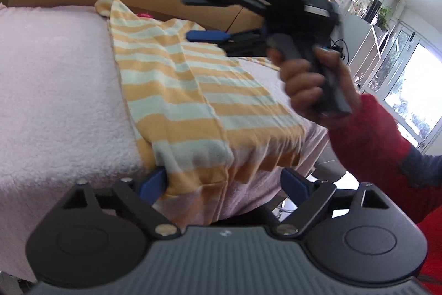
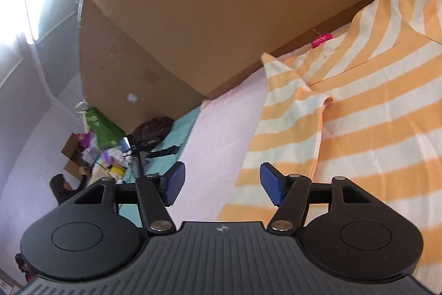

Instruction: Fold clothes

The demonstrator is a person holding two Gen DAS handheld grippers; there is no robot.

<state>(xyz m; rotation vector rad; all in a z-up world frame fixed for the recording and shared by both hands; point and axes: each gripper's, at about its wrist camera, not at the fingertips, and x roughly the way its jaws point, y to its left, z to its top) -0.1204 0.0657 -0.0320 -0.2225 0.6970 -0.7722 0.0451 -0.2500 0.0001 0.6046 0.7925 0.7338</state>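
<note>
Orange-and-white striped shirt (image 1: 193, 90), folded lengthwise (pink tag showing), on pink blanket (image 1: 55, 90)

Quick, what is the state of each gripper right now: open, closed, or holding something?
Left gripper: open, the striped shirt hem lies between its fingers, not clamped.
Right gripper: open, holding nothing, above the shirt.
</note>
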